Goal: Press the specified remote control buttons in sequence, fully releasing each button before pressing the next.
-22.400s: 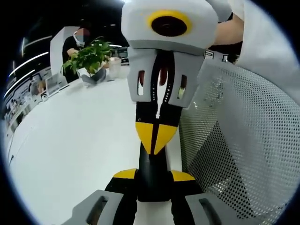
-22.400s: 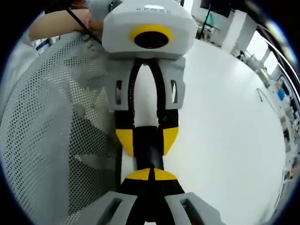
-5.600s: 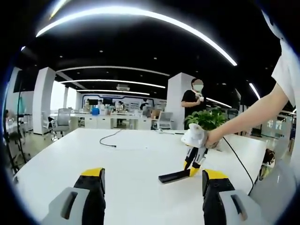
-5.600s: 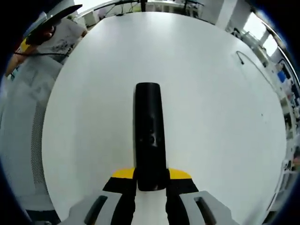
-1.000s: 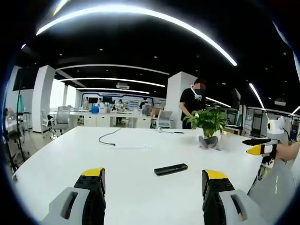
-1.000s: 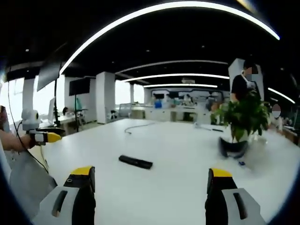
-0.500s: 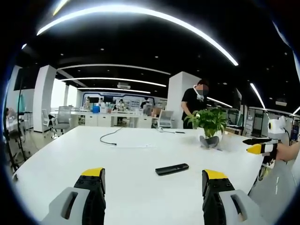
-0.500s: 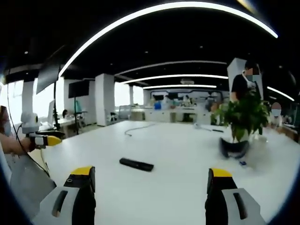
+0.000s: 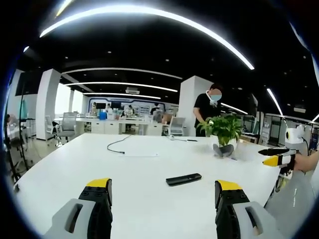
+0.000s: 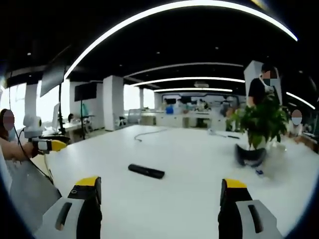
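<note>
- Left gripper view: the left gripper hangs over the near edge of the white table, jaws wide apart, nothing between them.
- Out ahead lies the remote control, flat on the table, well apart from both grippers.
- Right gripper view: the right gripper is just as wide open and empty, with the remote control lying off to its left, nobody touching it.
- Each view catches the other gripper at its edge, held off to the side; whether those far jaws are parted is hard to say from this angle.
- Risk, as I judge it: a long reach back in could land a jaw tip on the wrong button, since the buttons are too small to make out from here, or skid the loose remote across the smooth top.
- Around it: a potted plant farther back, a person standing behind it, a thin cable trailing on the far table.
- Nothing stands between grippers and remote.
</note>
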A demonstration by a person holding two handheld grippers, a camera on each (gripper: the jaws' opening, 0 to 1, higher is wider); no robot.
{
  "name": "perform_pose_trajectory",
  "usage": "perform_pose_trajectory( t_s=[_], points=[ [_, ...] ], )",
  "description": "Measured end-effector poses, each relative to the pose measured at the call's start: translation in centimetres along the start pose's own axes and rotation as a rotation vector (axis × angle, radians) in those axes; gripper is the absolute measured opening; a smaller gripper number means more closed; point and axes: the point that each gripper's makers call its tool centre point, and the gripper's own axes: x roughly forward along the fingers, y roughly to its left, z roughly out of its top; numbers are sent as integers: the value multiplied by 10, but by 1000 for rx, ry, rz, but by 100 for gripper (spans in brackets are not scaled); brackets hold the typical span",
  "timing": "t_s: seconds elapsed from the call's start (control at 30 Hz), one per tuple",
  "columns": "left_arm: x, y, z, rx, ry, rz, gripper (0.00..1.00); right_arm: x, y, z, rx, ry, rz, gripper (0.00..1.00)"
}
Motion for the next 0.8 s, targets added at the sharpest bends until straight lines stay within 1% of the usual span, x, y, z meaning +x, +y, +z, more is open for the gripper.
perform_pose_trajectory(
  t_s=[0.8],
  points=[
    [0,0,1,0,-4,2,88,0,-1,-2,7,6,1,98]
  ],
)
